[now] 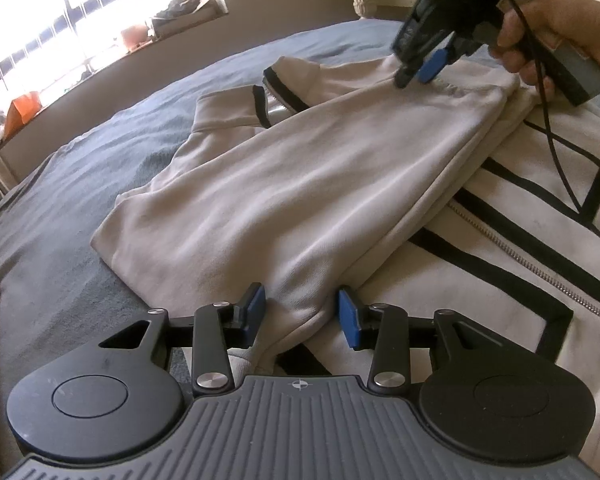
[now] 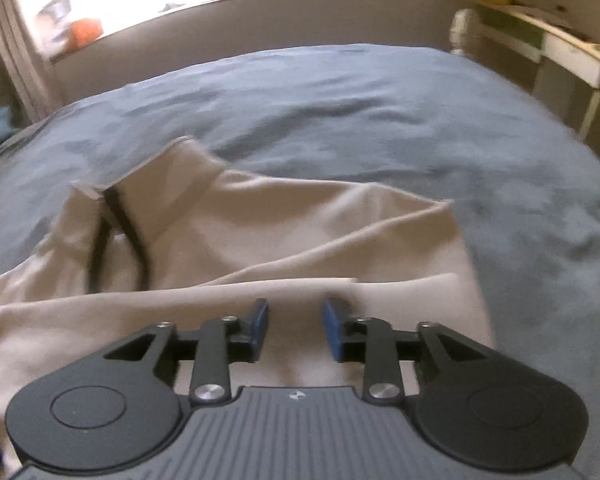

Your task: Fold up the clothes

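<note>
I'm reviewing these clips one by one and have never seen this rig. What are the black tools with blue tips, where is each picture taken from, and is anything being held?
No robot here: a person holds a handheld two-finger gripper in each hand, each carrying a fisheye camera looking along its fingers. The left-wrist picture shows the left gripper up close, its blue pads on either side of a bunched fold of a cream zip-up jacket with black trim, apparently pinching it. Farther off, the hand holds the right gripper at the jacket's far fold. The blurred right-wrist picture shows that gripper with jaws apart over the cloth, gripping nothing visible. The jacket lies on a blue bedspread.
</note>
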Demonstrator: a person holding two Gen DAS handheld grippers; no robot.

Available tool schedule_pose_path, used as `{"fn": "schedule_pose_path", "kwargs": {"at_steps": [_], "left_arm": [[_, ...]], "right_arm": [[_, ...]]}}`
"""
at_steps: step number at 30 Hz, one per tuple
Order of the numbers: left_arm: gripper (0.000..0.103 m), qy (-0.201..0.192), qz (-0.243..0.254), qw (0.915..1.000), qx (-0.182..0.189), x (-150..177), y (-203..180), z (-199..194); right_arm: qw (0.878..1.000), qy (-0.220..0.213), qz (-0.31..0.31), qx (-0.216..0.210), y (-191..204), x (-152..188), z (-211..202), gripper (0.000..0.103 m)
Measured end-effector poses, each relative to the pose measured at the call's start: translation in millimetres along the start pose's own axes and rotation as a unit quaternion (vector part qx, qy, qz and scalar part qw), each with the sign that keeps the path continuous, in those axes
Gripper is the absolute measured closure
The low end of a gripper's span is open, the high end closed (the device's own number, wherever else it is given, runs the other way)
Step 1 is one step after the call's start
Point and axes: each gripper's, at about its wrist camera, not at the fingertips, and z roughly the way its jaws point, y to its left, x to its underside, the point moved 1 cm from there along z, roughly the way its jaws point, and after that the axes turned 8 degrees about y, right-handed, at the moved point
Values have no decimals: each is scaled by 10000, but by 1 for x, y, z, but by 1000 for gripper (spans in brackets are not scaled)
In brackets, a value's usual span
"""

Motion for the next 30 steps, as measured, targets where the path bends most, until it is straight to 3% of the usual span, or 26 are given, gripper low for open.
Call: {"fn": "schedule_pose_path", "kwargs": {"at_steps": [4,8,14,17,20,22,25,27,30], "left_arm": [[63,102,-104,9999,45,0,-1,-6],[63,188,-443,9981,376,0,2,-23],[62,-231,-580,9966,545,-12,7,-41],[60,-137,-509,9977,419,-22,4,-22],[59,197,-374,9982,427,-20,-3,0],[58,79,-292,9989,371,-14,-6,-2],[56,89,-293,9984,466,-8,-4,-5],[55,121,-325,9981,509,-7,-1,-5],[54,175,-443,9973,562,-10,2,-4]], "right_arm": [[9997,128,229,12,-2,-3,13,63],[9909,39,1229,-541,-34,0,16,63],[9915,57,1081,-715,-29,11,-9,62],[9905,254,659,-1183,-7,31,-29,62],[9905,479,-212,-1274,27,59,-41,63],[9875,677,-630,-1274,41,81,-45,63],[9862,696,-1178,-930,50,107,-56,62],[9827,1001,-1405,-675,56,112,-60,62],[9812,822,-1695,-415,73,110,-73,62]]}}
